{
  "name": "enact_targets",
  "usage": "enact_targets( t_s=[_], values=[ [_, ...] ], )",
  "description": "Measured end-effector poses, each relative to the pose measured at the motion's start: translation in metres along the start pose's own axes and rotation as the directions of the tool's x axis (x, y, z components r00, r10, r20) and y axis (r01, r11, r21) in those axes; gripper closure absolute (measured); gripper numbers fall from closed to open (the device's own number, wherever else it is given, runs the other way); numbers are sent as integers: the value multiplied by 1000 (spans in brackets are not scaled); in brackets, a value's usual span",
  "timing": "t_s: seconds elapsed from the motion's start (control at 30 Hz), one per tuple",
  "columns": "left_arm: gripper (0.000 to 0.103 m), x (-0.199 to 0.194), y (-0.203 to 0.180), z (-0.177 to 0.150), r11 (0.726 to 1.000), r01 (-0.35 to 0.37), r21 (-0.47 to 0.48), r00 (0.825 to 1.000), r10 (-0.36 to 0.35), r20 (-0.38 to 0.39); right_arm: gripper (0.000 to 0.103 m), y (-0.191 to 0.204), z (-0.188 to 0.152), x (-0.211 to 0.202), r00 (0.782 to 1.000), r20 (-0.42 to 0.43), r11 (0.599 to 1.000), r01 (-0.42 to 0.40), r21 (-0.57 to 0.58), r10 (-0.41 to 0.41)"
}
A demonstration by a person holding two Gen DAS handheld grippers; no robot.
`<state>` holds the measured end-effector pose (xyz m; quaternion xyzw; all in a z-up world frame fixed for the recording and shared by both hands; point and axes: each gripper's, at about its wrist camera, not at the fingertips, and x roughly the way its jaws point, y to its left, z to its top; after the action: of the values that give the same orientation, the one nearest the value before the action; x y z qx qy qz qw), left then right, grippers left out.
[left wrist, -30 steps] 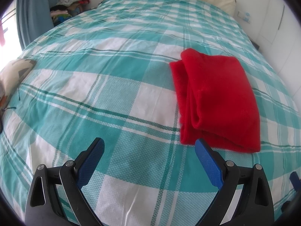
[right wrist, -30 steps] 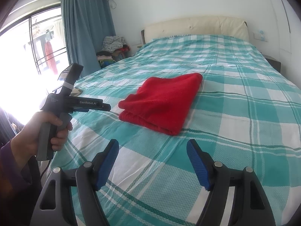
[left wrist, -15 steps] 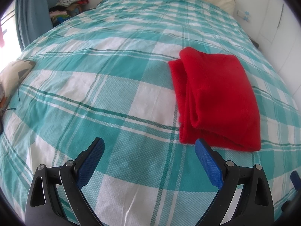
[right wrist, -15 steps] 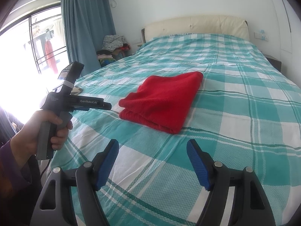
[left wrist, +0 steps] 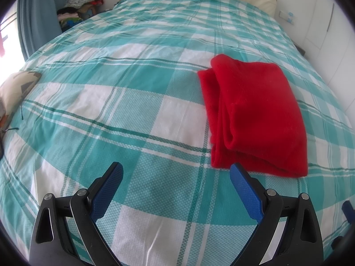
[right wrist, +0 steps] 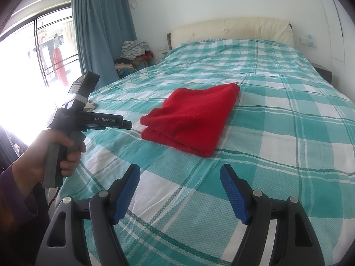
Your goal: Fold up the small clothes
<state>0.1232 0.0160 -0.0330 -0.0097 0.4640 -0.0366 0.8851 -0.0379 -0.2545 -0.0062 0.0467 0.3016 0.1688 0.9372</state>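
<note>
A red garment (left wrist: 255,113) lies folded into a thick rectangle on the teal-and-white checked bedspread (left wrist: 133,110). It also shows in the right wrist view (right wrist: 193,117). My left gripper (left wrist: 176,168) is open and empty, hovering above the bedspread just short of the garment's near left corner. My right gripper (right wrist: 179,170) is open and empty, held above the bedspread in front of the garment. The left gripper's body (right wrist: 88,119) shows in the right wrist view, held in a hand to the garment's left.
A cream headboard (right wrist: 230,28) stands at the far end of the bed. A pile of clothes (right wrist: 133,55) sits beside blue curtains (right wrist: 99,33) at the far left. A patterned cushion (left wrist: 17,86) lies at the bed's left edge. A window is at left.
Both grippers have drifted slightly; the garment sits a little higher in the left wrist view. Nothing was grasped or released.
</note>
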Motion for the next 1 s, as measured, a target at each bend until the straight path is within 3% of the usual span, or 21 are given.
enact_targets(
  t_s=[0.9,1.0],
  values=[
    [5,1,-2,-2,1000,-1,1,1000,1,-3,29,1,-1,2,1000,-6,1000,-3,-3,3],
    [5,1,1,4,999,51,-15,999,-51,-7,29,0,0,1,1000,-2,1000,-15,10,15]
  ],
)
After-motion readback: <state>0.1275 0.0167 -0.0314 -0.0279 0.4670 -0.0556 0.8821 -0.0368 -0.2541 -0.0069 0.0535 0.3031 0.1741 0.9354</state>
